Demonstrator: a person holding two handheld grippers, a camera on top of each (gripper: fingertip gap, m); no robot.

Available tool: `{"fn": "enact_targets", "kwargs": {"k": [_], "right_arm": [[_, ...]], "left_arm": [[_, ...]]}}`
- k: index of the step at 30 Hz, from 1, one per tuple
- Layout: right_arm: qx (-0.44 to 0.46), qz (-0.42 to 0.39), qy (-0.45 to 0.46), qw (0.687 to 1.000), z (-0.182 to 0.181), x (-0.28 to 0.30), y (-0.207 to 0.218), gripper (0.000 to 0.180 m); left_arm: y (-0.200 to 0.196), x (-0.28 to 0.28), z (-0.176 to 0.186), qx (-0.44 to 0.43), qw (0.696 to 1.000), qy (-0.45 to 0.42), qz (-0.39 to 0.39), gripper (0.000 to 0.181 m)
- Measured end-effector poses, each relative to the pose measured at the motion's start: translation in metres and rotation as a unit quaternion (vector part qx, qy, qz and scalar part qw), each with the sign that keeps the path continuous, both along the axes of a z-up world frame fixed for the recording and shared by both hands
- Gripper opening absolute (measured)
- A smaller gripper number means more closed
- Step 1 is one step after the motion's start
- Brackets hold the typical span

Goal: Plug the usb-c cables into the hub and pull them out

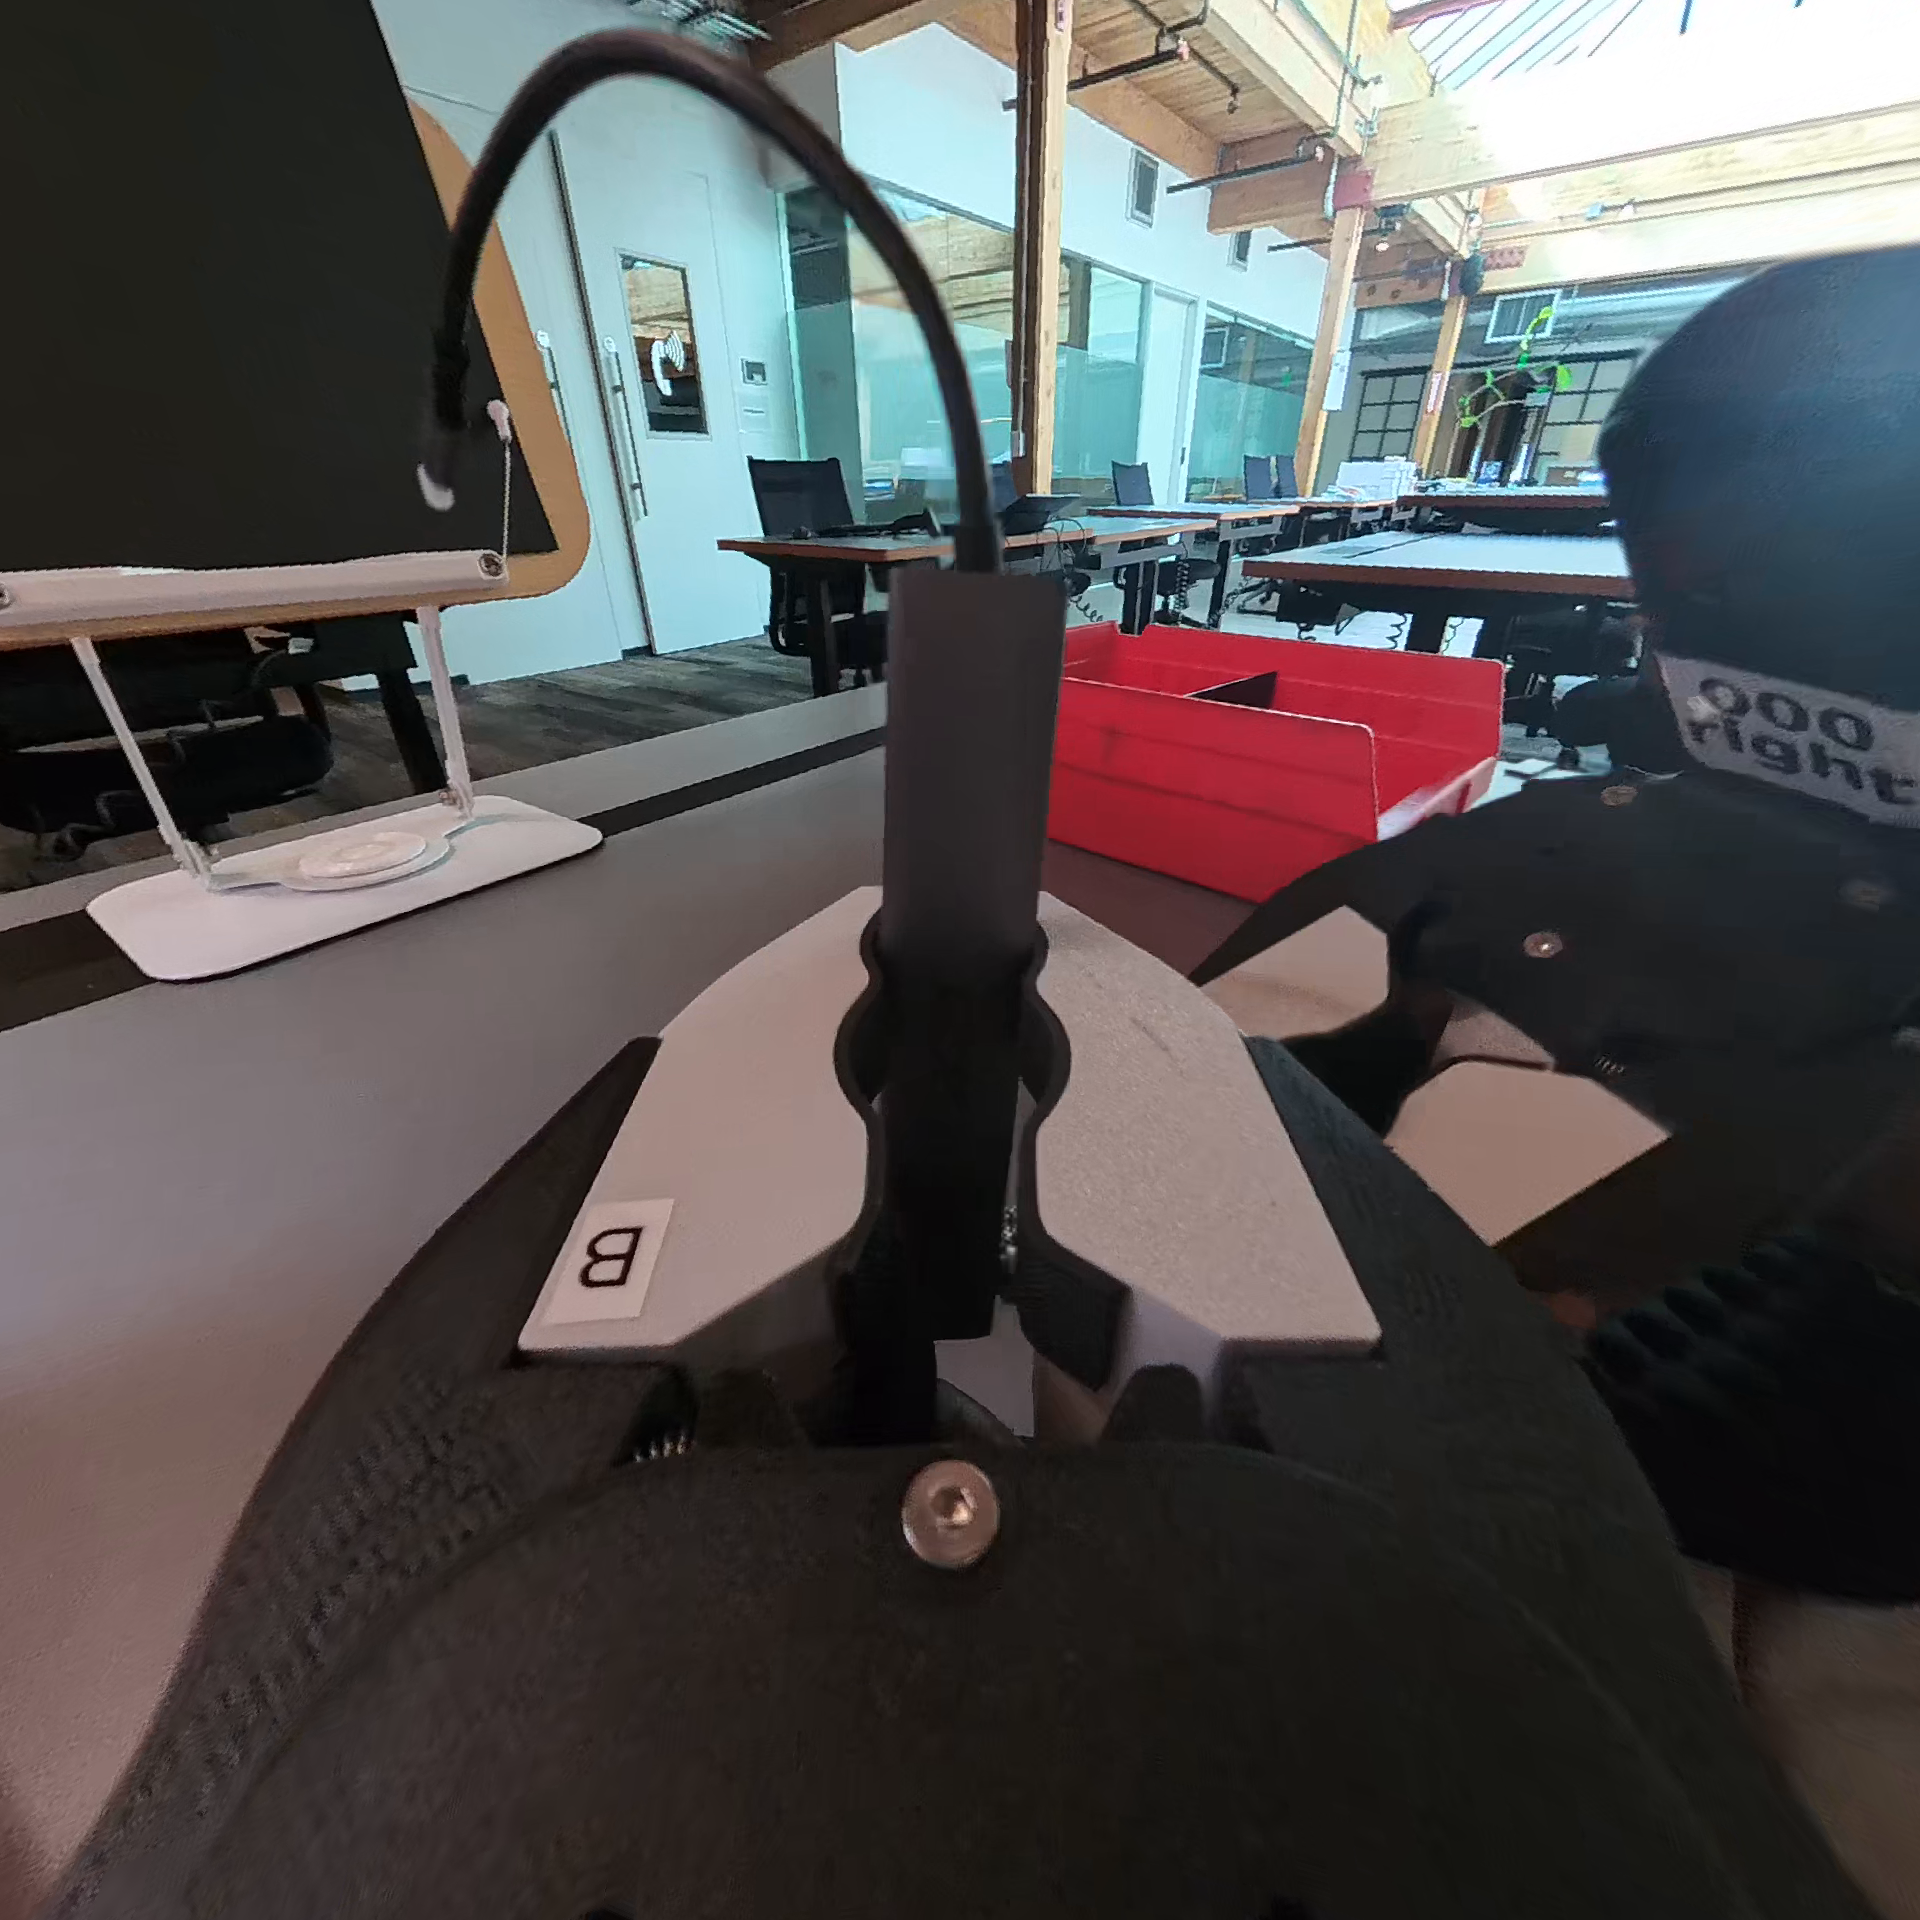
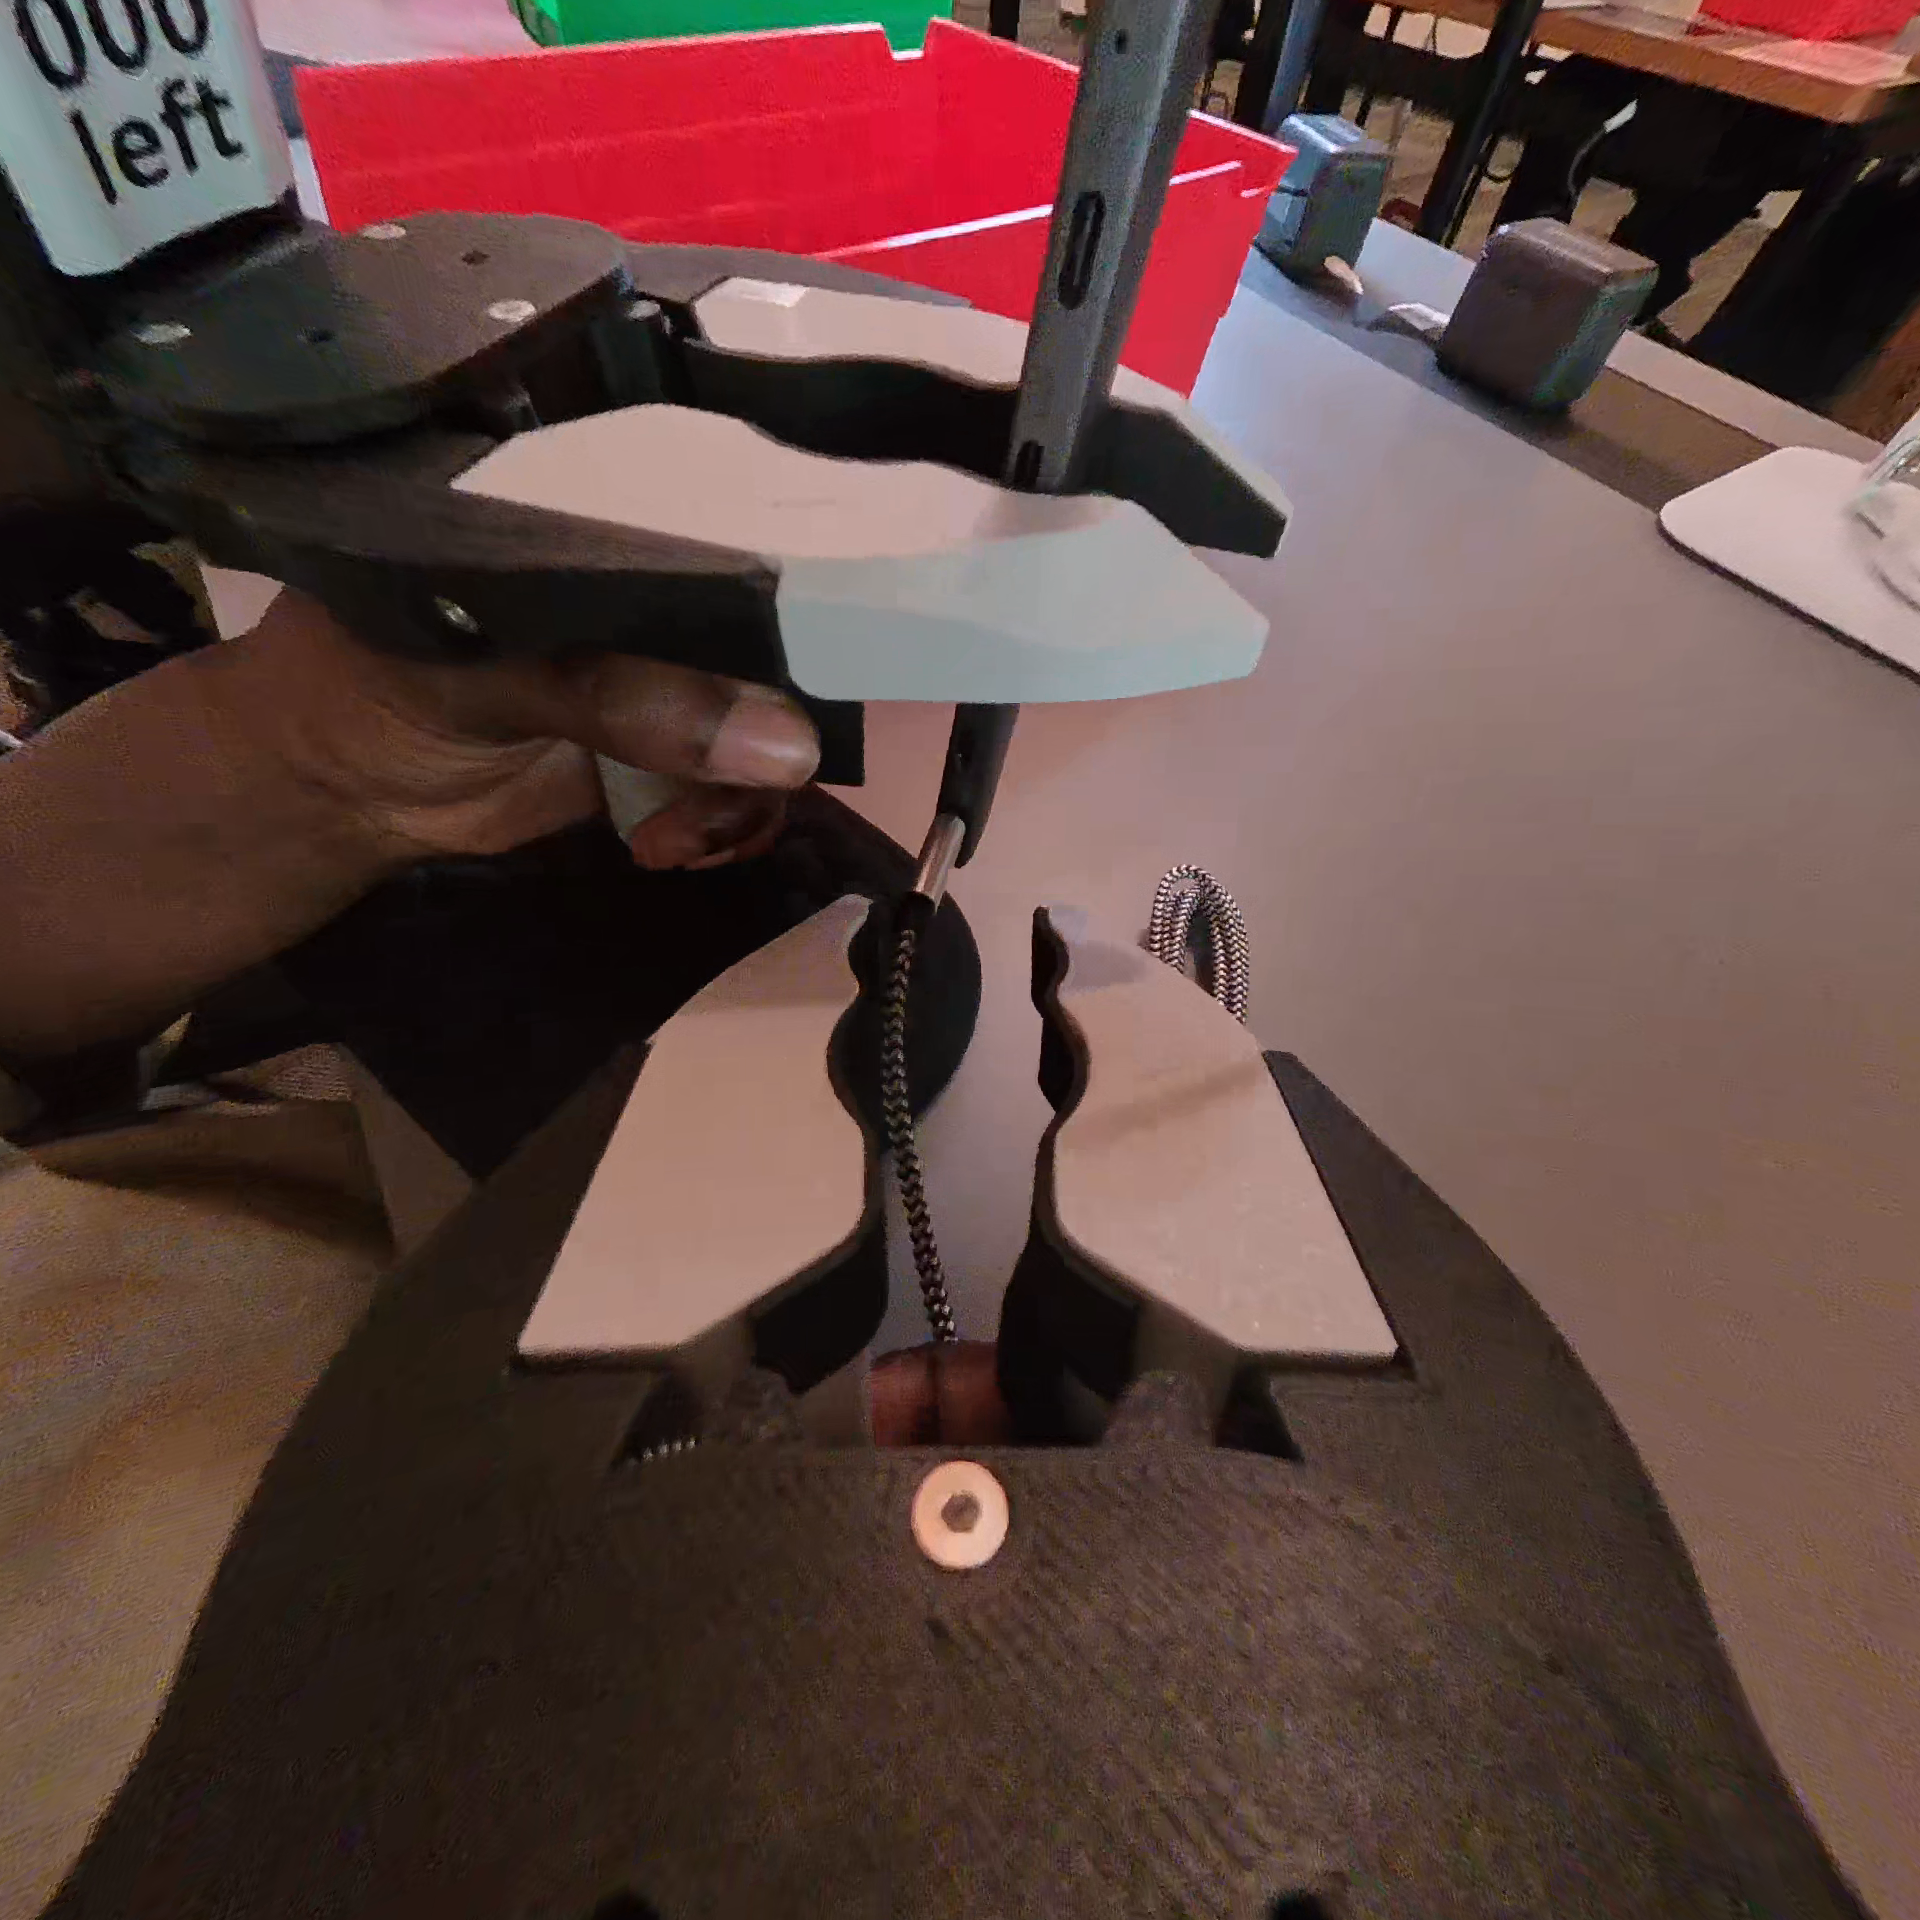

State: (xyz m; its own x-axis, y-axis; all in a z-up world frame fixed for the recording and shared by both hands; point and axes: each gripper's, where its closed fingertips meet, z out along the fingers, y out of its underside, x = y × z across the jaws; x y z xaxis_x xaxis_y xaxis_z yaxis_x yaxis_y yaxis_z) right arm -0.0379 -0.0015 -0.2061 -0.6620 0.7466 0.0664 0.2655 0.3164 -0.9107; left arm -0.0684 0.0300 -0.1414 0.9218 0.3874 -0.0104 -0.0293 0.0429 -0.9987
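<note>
My left gripper (image 1: 956, 935) is shut on a dark grey usb-c hub (image 1: 971, 727) and holds it upright above the table. The hub's own black lead (image 1: 665, 62) arches up and to the left. In the right wrist view the left gripper (image 2: 1143, 520) clamps the hub (image 2: 1112, 208), whose lower end sticks out beneath the fingers. A black-and-white braided cable (image 2: 914, 1143) runs between the spread fingers of my right gripper (image 2: 951, 925). Its silver plug (image 2: 940, 852) meets the hub's lower end. The right gripper (image 1: 1351, 1039) is open and also shows in the left wrist view, on the right.
A red bin (image 1: 1278, 748) stands on the grey table (image 1: 312, 1091) behind the hub. A white stand (image 1: 343, 883) holding a black panel is at the left. Two grey blocks (image 2: 1548, 312) sit near the far table edge. A hand (image 2: 416, 748) holds the left gripper. The tips of one gripper are about 7 cm away from the tips of the other.
</note>
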Motion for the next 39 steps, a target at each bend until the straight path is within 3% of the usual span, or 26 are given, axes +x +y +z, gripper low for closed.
{"fn": "enact_targets", "kwargs": {"k": [3, 5, 11, 15, 19, 22, 27, 30, 36, 39], "right_arm": [[0.024, -0.009, 0.02, 0.999, 0.0, 0.0, -0.001, 0.007], [0.013, -0.016, 0.037, 0.999, 0.005, -0.002, 0.003, 0.006], [-0.17, 0.046, 0.021, 0.984, 0.043, 0.007, 0.015, 0.005], [-0.232, 0.022, 0.043, 0.971, 0.063, 0.003, 0.033, 0.005], [-0.166, -0.023, 0.086, 0.982, 0.063, -0.002, 0.036, 0.005], [-0.1, -0.029, 0.098, 0.99, 0.055, 0.001, 0.028, 0.005], [0.009, -0.05, 0.128, 0.99, 0.045, 0.001, 0.022, 0.005], [0.066, -0.074, 0.161, 0.982, 0.045, 0.0, 0.022, 0.005], [0.096, -0.117, 0.218, 0.964, 0.054, -0.001, 0.018, 0.006], [0.106, -0.138, 0.248, 0.953, 0.058, -0.001, 0.016, 0.008]], "left_arm": [[0.001, 0.003, 0.003, 0.008, 1.0, 0.007, -0.006, 0.022], [-0.001, 0.005, 0.011, 0.035, 0.999, 0.009, -0.016, 0.021], [-0.004, 0.017, 0.026, 0.13, 0.982, -0.079, -0.111, 0.042], [-0.01, 0.007, 0.03, 0.138, 0.986, -0.064, -0.068, 0.043], [-0.005, 0.003, 0.021, 0.057, 0.997, 0.045, 0.018, 0.043], [0.002, 0.008, 0.017, 0.018, 0.994, 0.101, 0.038, 0.043], [0.003, 0.004, 0.012, -0.02, 0.99, 0.124, 0.066, 0.038], [0.004, 0.003, 0.008, -0.048, 0.986, 0.138, 0.084, 0.024], [-0.002, 0.004, 0.018, -0.018, 0.985, 0.139, 0.1, 0.024], [0.0, 0.009, 0.019, 0.0, 0.991, 0.118, 0.07, 0.024]]}}
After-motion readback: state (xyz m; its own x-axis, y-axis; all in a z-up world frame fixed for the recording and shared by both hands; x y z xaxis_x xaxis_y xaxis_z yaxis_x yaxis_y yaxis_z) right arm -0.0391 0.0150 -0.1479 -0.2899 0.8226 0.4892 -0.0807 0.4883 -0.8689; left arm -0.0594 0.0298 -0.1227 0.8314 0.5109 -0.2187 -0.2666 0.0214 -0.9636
